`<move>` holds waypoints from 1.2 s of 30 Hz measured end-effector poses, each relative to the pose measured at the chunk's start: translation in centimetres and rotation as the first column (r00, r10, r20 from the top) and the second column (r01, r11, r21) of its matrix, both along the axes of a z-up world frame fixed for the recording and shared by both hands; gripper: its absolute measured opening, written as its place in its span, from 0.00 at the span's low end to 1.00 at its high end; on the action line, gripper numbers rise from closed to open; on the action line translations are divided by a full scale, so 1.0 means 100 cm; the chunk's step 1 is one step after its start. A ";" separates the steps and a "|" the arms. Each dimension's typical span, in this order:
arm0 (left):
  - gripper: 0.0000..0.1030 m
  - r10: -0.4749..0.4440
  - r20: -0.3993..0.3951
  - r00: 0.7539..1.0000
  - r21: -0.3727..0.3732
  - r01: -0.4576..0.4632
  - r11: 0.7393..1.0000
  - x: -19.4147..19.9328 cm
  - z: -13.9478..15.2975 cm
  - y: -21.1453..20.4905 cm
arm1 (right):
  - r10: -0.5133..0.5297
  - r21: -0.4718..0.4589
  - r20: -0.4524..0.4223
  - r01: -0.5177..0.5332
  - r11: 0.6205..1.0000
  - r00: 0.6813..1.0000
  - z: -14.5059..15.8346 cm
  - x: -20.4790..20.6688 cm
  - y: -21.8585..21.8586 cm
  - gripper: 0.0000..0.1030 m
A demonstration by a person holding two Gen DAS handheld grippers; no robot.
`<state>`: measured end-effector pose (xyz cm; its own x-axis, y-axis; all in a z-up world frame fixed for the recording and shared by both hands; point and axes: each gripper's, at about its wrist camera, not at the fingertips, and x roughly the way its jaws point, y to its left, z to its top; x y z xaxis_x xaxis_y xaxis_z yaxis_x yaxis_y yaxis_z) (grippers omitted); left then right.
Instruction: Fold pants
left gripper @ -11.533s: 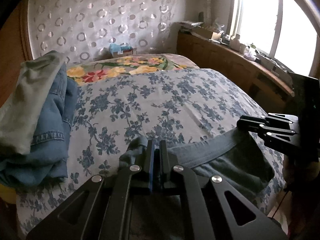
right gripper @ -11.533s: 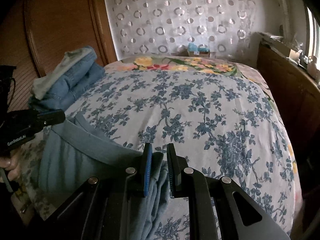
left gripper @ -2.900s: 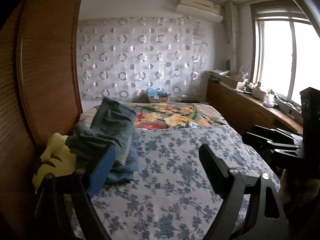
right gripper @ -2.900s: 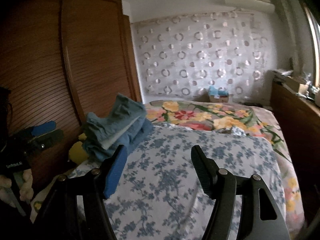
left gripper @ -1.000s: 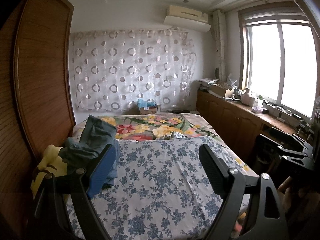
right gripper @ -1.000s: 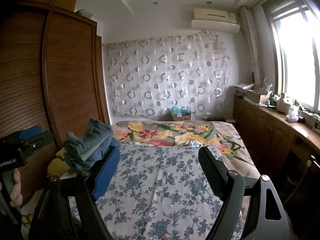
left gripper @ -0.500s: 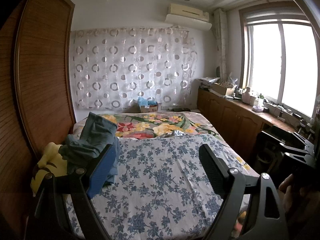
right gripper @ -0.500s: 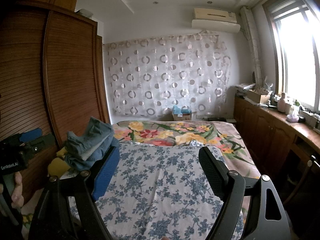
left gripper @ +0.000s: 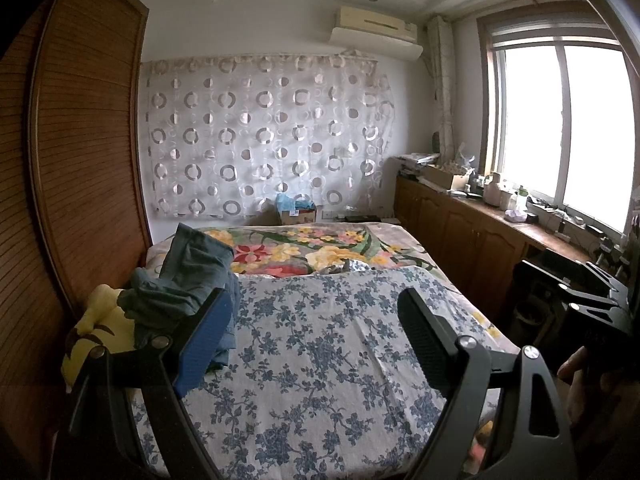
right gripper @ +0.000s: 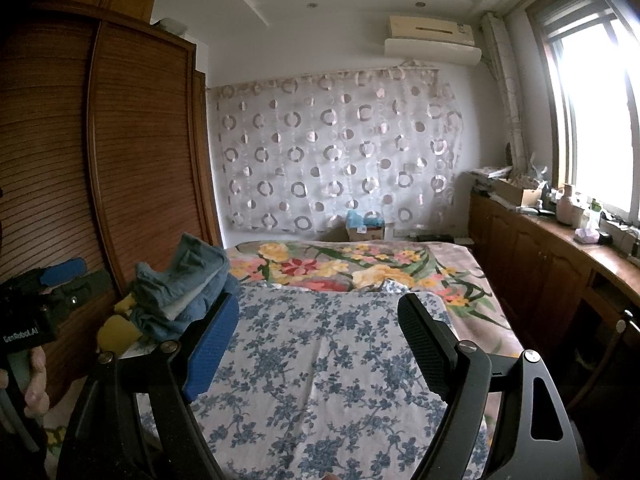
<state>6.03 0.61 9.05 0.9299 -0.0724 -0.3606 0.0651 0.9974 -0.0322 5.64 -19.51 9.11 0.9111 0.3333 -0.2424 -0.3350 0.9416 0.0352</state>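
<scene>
Left wrist view gives us the bed filling the lower centre of the frame, its blue-flowered cover bare where folding would be done, and the tall wooden wardrobe running up the left edge. Against that wardrobe, at centre left, sits the stack of folded pants, topped by a dusty-blue pair; we judge it was put there to keep the middle of the bed free for work. Beneath the stack a yellow cushion peeks out. Our left gripper hangs above the near end of the bed with its fingers spread wide and nothing between them. In the right wrist view our right gripper is likewise released and empty, held back from the bed as if at rest between garments, with the stack at centre left there too. Compared with the earliest frames, the blue pair we were pinching on the cover at lower centre is gone from there and the stack looks taller; both views have also pulled back and up.
</scene>
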 end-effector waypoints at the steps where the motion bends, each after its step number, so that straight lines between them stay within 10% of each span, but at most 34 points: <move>1: 0.83 0.000 0.000 1.000 -0.001 0.000 1.000 0.000 0.000 0.000 | 0.001 0.002 0.001 -0.001 1.000 1.000 0.000 0.000 0.001 0.81; 36: 0.83 0.002 0.004 1.000 0.000 -0.002 1.000 0.000 -0.001 -0.003 | 0.002 0.007 0.004 -0.002 1.000 1.000 -0.001 0.000 0.002 0.82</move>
